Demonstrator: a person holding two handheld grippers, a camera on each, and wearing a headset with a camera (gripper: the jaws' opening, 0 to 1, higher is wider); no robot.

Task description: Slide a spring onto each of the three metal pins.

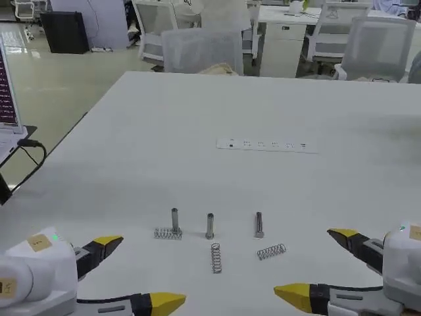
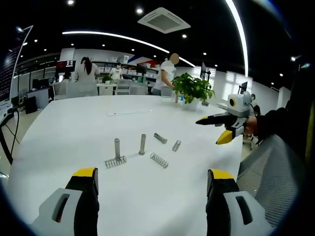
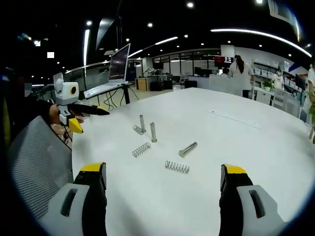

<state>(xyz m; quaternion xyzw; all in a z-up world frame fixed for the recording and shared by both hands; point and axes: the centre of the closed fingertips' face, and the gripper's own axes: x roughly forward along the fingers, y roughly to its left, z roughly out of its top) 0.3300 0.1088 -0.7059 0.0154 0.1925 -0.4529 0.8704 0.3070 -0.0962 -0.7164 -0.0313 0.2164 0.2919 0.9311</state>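
Head view: the white table (image 1: 276, 105) bears all parts. Left gripper (image 1: 141, 273) and right gripper (image 1: 306, 261) flank them, jaws spread and empty, evidently staged for pickup. Three metal pins (image 1: 210, 225) sit bare in a row; three springs (image 1: 216, 257) lie loose beside them.

Short steel left pin (image 1: 174, 220), middle pin (image 1: 210, 226), right pin (image 1: 258, 224) in row on your white tabletop (image 1: 329, 197). Coiled wire spring (image 1: 168, 233) against left pin; second spring (image 1: 216, 257) before middle pin; third spring (image 1: 271, 251) before right pin.
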